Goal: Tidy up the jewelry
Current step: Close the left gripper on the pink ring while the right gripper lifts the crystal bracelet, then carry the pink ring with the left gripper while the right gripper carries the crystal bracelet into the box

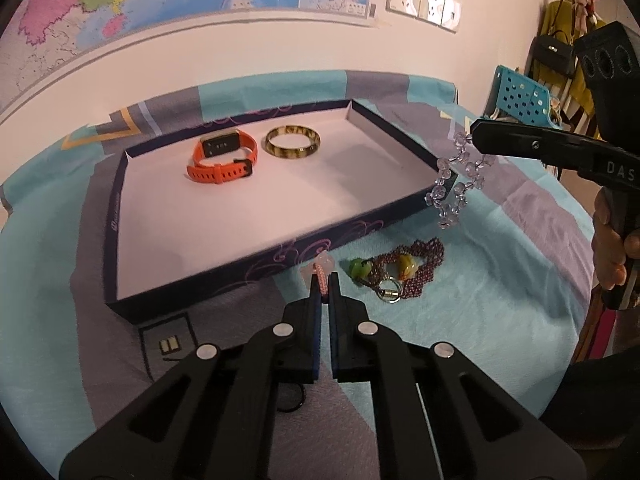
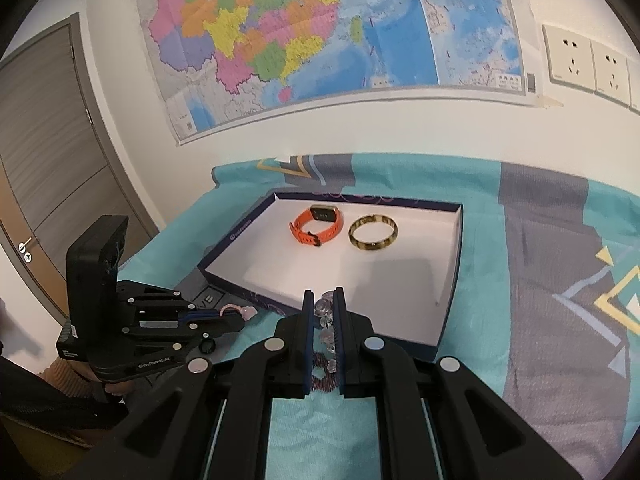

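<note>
The left gripper (image 1: 325, 280) pinched a pink beaded strand (image 1: 321, 276) just off the near wall of the box lid (image 1: 240, 276), where an orange watch (image 1: 224, 156) and bangle (image 1: 293, 142) left most of the floor free. The right gripper (image 2: 322, 304) clamped a clear bead bracelet (image 1: 456, 184) above the lid's right corner, over the teal-and-grey cloth (image 1: 500, 280) below a wall map (image 2: 320, 28)

Glossy clear-bead bracelet (image 1: 456, 184), matt cardboard tray (image 1: 248, 264), woven cloth (image 1: 500, 300) w/ print.

Warm, fairly dim indoor light tints both views pinkish. Ahead of the jaws, the tray (image 1: 240, 216) floor carries soft shadows, with slight blur nearest the jaws. Fisheye distortion bends the wall map (image 2: 320, 40) and darkens every corner beyond.
</note>
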Motion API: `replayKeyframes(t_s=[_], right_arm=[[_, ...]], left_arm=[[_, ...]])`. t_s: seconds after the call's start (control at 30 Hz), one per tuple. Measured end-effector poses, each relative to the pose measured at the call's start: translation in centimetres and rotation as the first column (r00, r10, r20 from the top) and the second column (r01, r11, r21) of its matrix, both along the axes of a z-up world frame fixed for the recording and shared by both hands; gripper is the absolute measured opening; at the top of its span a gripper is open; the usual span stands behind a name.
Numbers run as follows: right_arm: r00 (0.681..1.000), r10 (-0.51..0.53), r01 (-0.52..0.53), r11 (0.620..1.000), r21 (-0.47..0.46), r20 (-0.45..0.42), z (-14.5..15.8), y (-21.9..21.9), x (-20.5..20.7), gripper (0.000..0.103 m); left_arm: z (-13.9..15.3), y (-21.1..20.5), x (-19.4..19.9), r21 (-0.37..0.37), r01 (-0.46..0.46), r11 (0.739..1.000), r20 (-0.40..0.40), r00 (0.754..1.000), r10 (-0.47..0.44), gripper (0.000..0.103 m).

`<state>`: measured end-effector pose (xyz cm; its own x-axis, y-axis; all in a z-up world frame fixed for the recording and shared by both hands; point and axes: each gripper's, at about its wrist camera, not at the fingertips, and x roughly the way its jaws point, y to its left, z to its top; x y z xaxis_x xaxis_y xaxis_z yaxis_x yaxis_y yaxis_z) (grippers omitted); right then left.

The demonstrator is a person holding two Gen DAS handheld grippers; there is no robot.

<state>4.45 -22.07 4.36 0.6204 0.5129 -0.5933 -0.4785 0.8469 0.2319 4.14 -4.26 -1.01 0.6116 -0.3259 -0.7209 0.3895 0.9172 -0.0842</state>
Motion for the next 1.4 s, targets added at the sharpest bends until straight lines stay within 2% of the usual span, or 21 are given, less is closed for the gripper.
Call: replayKeyframes(t_s=[0.27, 0.57, 1.4], right_arm=[[0.999, 0.015, -0.015, 1.0, 0.006, 0.03, 1.3, 0.9, 1.4, 0.008], [1.0, 0.018, -0.019, 0.999, 0.031, 0.021, 1.5, 2.0, 4.2, 0.008], [0.998, 0.016, -0.013, 0.999, 0.052, -0.053, 0.0, 4.2, 10.1, 0.008]], left_arm=[[1.5, 0.9, 0.6, -0.012, -0.017, 1.0, 0.026, 1.0, 0.017, 0.004], [2.5, 1.7, 2.6, -0.003, -0.032, 0.999, 0.043, 0.999, 0.032, 0.004], [1.1, 2.1, 6.9, 0.03, -0.063, 0.998, 0.012, 0.998, 0.063, 0.004]])
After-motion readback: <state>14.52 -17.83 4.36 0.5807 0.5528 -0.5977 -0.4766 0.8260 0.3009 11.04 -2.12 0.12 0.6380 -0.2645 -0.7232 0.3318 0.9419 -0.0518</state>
